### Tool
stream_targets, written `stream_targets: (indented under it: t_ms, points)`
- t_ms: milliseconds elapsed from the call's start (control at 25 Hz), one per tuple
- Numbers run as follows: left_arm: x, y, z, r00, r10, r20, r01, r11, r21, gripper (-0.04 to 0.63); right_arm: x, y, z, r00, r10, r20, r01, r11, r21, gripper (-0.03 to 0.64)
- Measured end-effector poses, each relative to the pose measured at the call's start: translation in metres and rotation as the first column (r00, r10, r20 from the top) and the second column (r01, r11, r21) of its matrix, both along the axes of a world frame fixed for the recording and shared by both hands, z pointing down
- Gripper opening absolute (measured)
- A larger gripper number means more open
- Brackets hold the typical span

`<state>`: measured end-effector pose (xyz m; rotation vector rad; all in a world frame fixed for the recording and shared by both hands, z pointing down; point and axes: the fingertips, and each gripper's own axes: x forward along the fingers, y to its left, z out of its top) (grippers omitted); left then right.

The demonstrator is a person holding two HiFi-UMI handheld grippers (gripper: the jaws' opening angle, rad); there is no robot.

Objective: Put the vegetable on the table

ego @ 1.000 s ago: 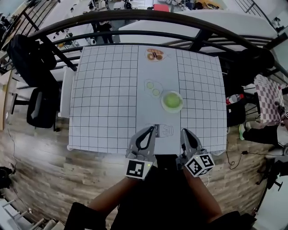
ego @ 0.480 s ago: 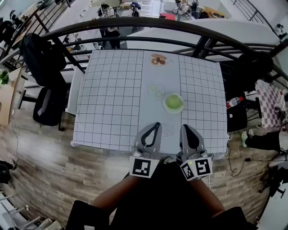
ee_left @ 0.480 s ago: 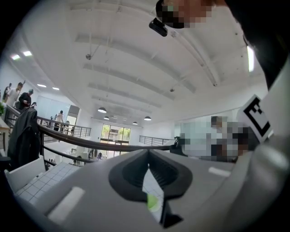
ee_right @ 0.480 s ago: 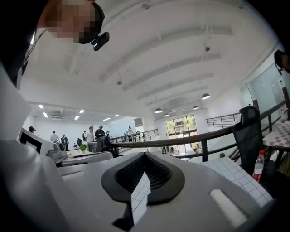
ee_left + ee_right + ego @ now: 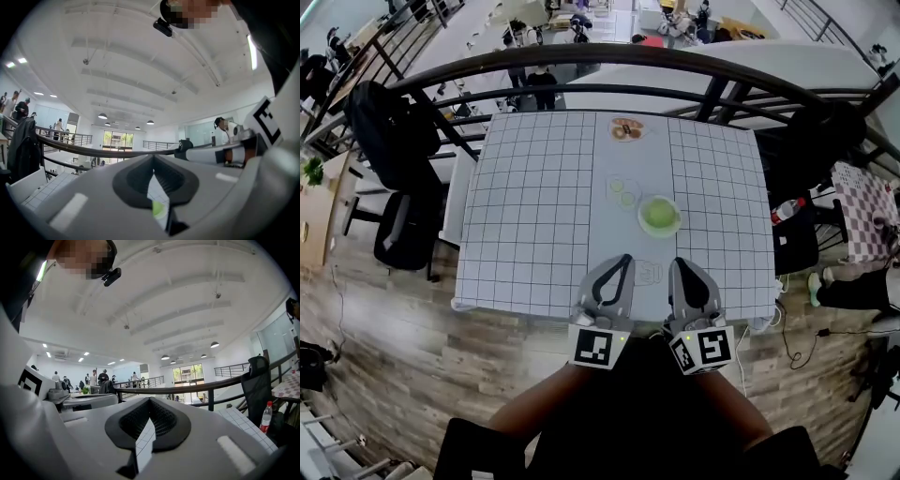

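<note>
Left gripper (image 5: 625,262): you hold it at the table's (image 5: 534,206) near edge. Its jaws are closed tip to tip with nothing between them.
Right gripper (image 5: 678,264): it sits just beside the left one and is closed and empty in the same way.
Vegetable (image 5: 659,214): this round green thing lies in a pale-rimmed dish (image 5: 639,218) on the table's middle strip, well apart from both grippers.
Stage: the scene fits two readings. You may be about to go for the dish, or you may have drawn back after setting the green thing down there.
Doing it well: keep both tools level and clear of the table edge. If you do reach, I judge the right gripper has the straighter line to the dish. Spread its jaws before you get there, because the rim leaves little room for a late opening.
Head view only: it shows the whole layout, with pale green rounds (image 5: 621,192) just beyond the dish and something brown (image 5: 626,129) at the far end. I cannot tell whether these are real or printed.
Left gripper view only: a sliver of green (image 5: 158,209) shows through the hollow behind the closed tips.
Right gripper view only: only gridded cloth shows through its hollow, and a bottle (image 5: 266,416) stands off to the side.
</note>
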<state>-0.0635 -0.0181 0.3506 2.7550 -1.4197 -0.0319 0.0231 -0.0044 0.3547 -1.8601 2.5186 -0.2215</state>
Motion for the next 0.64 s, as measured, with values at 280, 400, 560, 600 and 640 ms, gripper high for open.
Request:
stream_targets:
  t_ms: [280,400,560,600,640]
  points:
    - [-0.006,0.003,-0.004,1.000,0.008,0.005,-0.009,1.000,0.020,0.009,-0.020,0.001,-0.004,0.999,-0.039,-0.007,0.039,0.999,0.009,-0.002]
    - [-0.007,0.001,0.005,1.000,0.002,0.008,-0.002,1.000,0.023,0.009,-0.021,-0.004,0.006,0.999,-0.049,-0.007,0.049,0.999,0.017,-0.002]
    - [-0.018,-0.003,0.006,1.000,-0.020,0.011,0.020,1.000,0.011,0.009,-0.022,-0.007,0.003,0.999,-0.036,-0.017,0.036,0.999,0.036,-0.002]
    - [-0.021,-0.003,0.006,1.000,-0.024,0.008,0.024,1.000,0.009,0.009,-0.023,-0.007,0.002,0.999,-0.031,-0.019,0.032,0.999,0.039,-0.002]
    - [-0.023,-0.003,0.006,1.000,-0.028,0.006,0.028,1.000,0.007,0.009,-0.023,-0.008,0.001,0.999,-0.026,-0.022,0.027,0.999,0.042,-0.002]
